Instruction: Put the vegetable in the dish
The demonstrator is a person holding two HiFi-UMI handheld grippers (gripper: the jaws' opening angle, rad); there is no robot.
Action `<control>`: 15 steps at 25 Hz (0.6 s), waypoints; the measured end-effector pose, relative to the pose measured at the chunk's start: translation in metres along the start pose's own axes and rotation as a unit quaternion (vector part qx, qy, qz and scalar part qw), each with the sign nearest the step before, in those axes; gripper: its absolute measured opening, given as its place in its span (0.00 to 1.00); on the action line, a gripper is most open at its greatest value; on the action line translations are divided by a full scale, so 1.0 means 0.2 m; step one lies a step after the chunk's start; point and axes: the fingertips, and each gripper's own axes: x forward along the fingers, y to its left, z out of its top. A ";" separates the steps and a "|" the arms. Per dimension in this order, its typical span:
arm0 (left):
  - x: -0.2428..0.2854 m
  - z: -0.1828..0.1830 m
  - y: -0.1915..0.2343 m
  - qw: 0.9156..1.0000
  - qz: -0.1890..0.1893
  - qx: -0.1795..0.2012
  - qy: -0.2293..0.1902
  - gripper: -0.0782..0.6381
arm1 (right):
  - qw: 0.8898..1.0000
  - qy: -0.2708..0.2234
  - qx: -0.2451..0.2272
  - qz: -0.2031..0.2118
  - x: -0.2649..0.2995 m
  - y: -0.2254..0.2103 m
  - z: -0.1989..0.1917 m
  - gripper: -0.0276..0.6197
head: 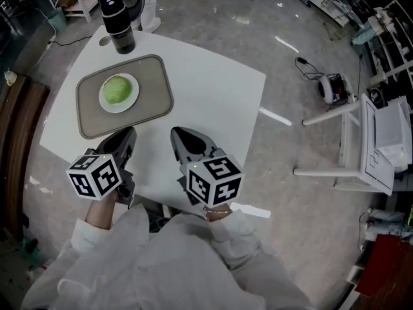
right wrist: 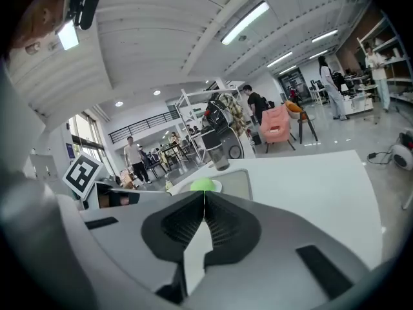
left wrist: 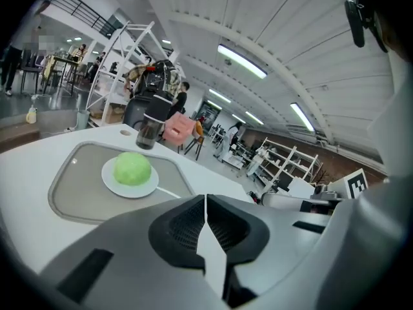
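Observation:
A round green vegetable (head: 116, 90) rests on a small white dish (head: 132, 99) in the middle of a grey tray (head: 158, 86) at the table's far left. The vegetable (left wrist: 132, 168) and its dish (left wrist: 151, 186) also show ahead in the left gripper view, and the vegetable (right wrist: 202, 185) peeks over the jaws in the right gripper view. My left gripper (head: 131, 132) hangs over the table's near edge, just short of the tray, jaws shut and empty. Beside it my right gripper (head: 174, 133) is shut too, nothing held.
A black bottle-like cylinder (head: 118, 19) stands at the table's far edge behind the tray. The white table (head: 219, 102) has bare room to the right of the tray. A white chair (head: 361, 141) and a cable with a small device (head: 330, 88) lie on the floor to the right.

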 end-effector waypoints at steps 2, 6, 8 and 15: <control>-0.02 -0.02 -0.07 1.000 -0.009 0.000 -0.009 0.13 | 1.000 -0.002 -0.011 0.010 -0.05 0.02 -0.01 0.07; -0.05 -0.07 -0.19 0.999 -0.032 0.005 -0.015 0.12 | 1.000 -0.011 -0.024 0.008 -0.15 0.04 -0.02 0.07; -0.06 -0.12 -0.25 0.999 -0.044 0.006 -0.012 0.12 | 0.999 -0.012 -0.029 0.005 -0.20 0.03 -0.03 0.07; -0.08 -0.20 -0.36 0.997 -0.072 0.015 0.005 0.12 | 0.999 -0.016 -0.032 -0.009 -0.28 0.04 -0.08 0.07</control>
